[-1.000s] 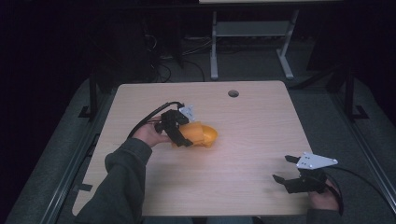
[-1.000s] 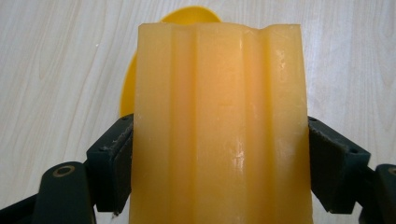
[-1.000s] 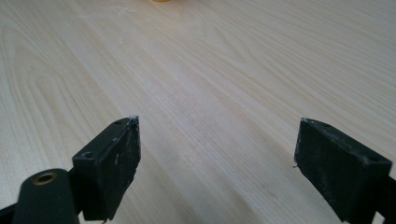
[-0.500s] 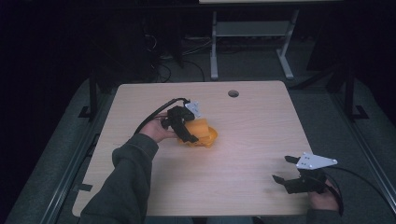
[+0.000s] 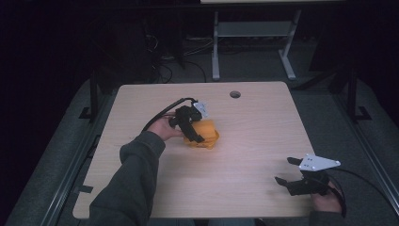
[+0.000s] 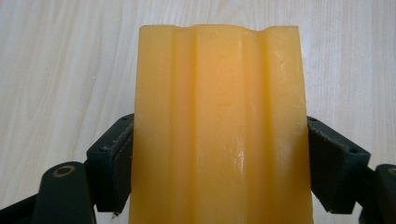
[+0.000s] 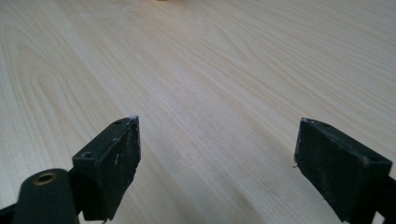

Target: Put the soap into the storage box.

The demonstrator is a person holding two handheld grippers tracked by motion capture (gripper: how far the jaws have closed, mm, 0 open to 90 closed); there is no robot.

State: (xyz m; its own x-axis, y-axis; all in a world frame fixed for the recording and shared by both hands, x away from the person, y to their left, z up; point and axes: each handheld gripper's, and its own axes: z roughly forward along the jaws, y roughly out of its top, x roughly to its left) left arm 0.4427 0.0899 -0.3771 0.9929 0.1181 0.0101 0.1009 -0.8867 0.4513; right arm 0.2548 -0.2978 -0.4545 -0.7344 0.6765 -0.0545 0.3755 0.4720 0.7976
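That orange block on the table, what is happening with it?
A person sits at a wooden table with a hand-held gripper in each hand. The left gripper is clamped on the orange block, its two black jaws pressing the block's sides; the high view shows the block near the middle of the table. The right gripper rests near the table's right front corner, jaws open, holding nothing.

Dim room around a lit table [image 5: 254, 155]; soft glare streaks the yellow block [image 6: 219, 140], close jaws slightly blurred
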